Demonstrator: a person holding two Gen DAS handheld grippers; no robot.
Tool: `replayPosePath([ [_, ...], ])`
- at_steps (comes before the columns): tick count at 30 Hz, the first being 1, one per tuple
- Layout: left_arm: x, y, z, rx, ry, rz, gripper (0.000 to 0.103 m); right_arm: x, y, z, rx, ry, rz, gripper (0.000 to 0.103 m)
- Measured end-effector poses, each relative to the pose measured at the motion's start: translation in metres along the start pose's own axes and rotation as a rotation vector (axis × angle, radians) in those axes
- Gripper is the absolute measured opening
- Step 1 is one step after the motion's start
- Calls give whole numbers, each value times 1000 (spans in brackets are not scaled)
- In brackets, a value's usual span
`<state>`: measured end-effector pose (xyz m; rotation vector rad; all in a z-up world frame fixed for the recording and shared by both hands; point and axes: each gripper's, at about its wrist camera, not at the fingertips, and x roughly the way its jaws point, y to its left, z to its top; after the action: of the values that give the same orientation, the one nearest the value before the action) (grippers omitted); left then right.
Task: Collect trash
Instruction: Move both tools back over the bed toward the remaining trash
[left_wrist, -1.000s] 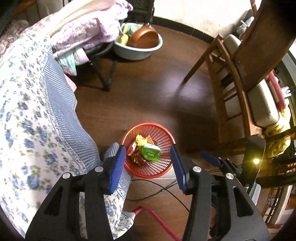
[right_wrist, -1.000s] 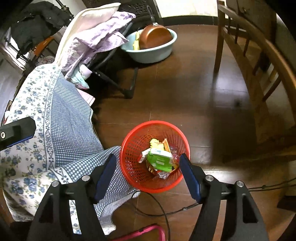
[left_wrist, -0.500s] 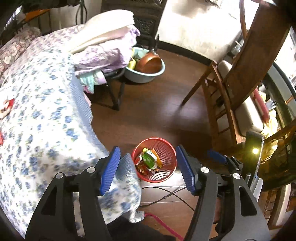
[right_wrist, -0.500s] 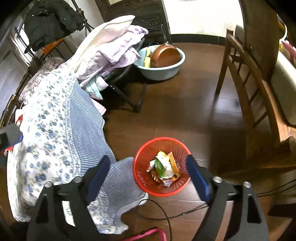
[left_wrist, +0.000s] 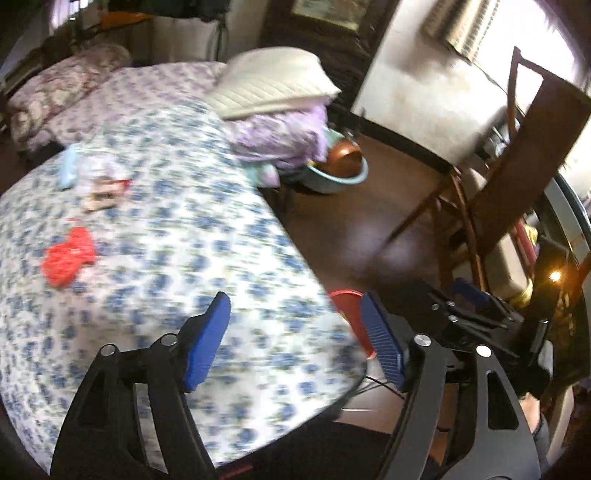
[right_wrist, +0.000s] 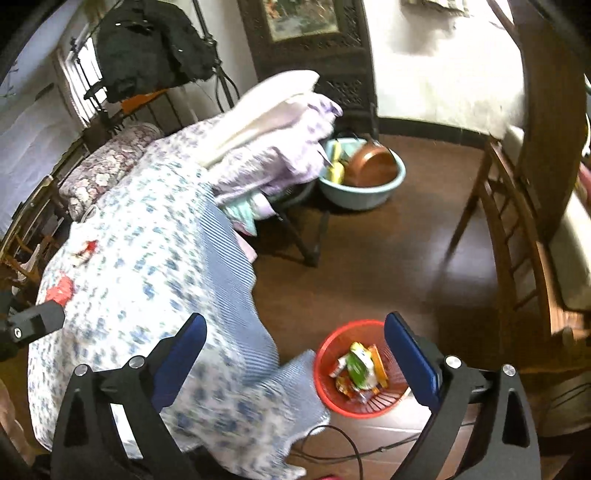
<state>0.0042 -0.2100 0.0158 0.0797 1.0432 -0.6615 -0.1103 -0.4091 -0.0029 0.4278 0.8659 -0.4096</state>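
A red mesh trash basket (right_wrist: 360, 373) stands on the brown floor beside the bed and holds several wrappers, one green and white (right_wrist: 360, 365). In the left wrist view only its rim (left_wrist: 345, 299) shows past the bed edge. On the blue-flowered bedspread (left_wrist: 166, 258) lie a crumpled red wrapper (left_wrist: 68, 260), a small red-and-white wrapper (left_wrist: 105, 192) and a pale blue packet (left_wrist: 68, 170). The red wrapper also shows in the right wrist view (right_wrist: 59, 290). My left gripper (left_wrist: 295, 336) is open and empty above the bed's near edge. My right gripper (right_wrist: 295, 354) is open and empty above the basket.
A folding stand piled with lilac bedding and a white pillow (right_wrist: 273, 122) stands at the bed's far side. A pale blue basin (right_wrist: 360, 177) with a copper pan sits on the floor. A wooden chair (right_wrist: 524, 229) is at the right. Cables (right_wrist: 340, 443) run across the floor.
Both grippers have risen and swung left, away from the basket toward the bed. The bed top with its wrappers has come into view. Both stay open.
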Motion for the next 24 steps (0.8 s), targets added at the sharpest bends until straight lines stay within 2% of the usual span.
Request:
replayPosePath([
  [7, -19, 54, -8, -16, -37, 79, 74, 6, 65, 12, -53, -11, 53, 96],
  [13, -22, 104, -14, -108, -68, 96, 75, 22, 126, 11, -118, -23, 67, 96],
  [18, -27, 140, -8, -149, -98, 141, 75, 30, 150, -5, -218, -65, 3, 96],
  [24, -28, 167, -12, -195, -91, 208, 75, 33, 155, -15, -280, -60, -3, 96],
])
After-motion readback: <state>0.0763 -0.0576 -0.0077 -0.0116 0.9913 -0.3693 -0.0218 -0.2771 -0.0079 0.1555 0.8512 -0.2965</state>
